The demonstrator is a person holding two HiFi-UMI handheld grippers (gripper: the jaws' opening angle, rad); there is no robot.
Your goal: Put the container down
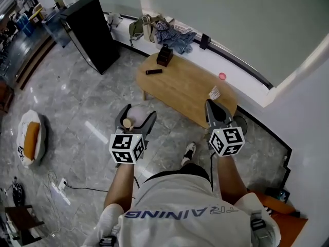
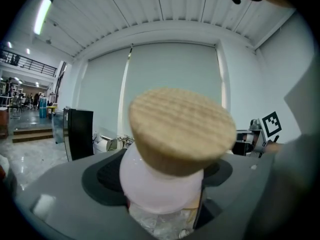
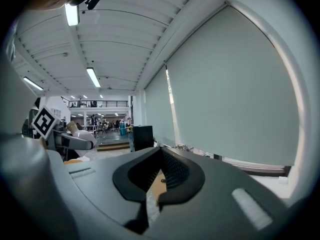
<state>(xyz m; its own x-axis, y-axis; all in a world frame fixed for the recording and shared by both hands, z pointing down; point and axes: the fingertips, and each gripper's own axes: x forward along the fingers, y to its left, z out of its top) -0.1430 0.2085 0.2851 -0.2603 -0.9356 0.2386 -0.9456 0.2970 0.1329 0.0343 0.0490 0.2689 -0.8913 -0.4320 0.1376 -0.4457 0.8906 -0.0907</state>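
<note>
My left gripper (image 1: 135, 121) is shut on a pale pink container (image 1: 138, 113) with a round wooden lid (image 1: 127, 123). It hangs in the air above the floor, short of the near left end of the oval wooden table (image 1: 180, 86). In the left gripper view the container (image 2: 160, 186) and its lid (image 2: 182, 129) fill the space between the jaws. My right gripper (image 1: 216, 108) hovers over the table's near right edge, and its jaws (image 3: 159, 171) are closed with nothing between them. The right gripper view also catches the container (image 3: 84, 135) off to its left.
On the table lie a black box (image 1: 164, 55), a black remote (image 1: 153, 71), a small pink object (image 1: 222, 76) and a white crumpled item (image 1: 214, 92). A black cabinet (image 1: 90, 32) stands at the back left. Clothes (image 1: 172, 35) lie on the window ledge. A cushion (image 1: 31, 138) and a power strip (image 1: 59, 186) are on the floor.
</note>
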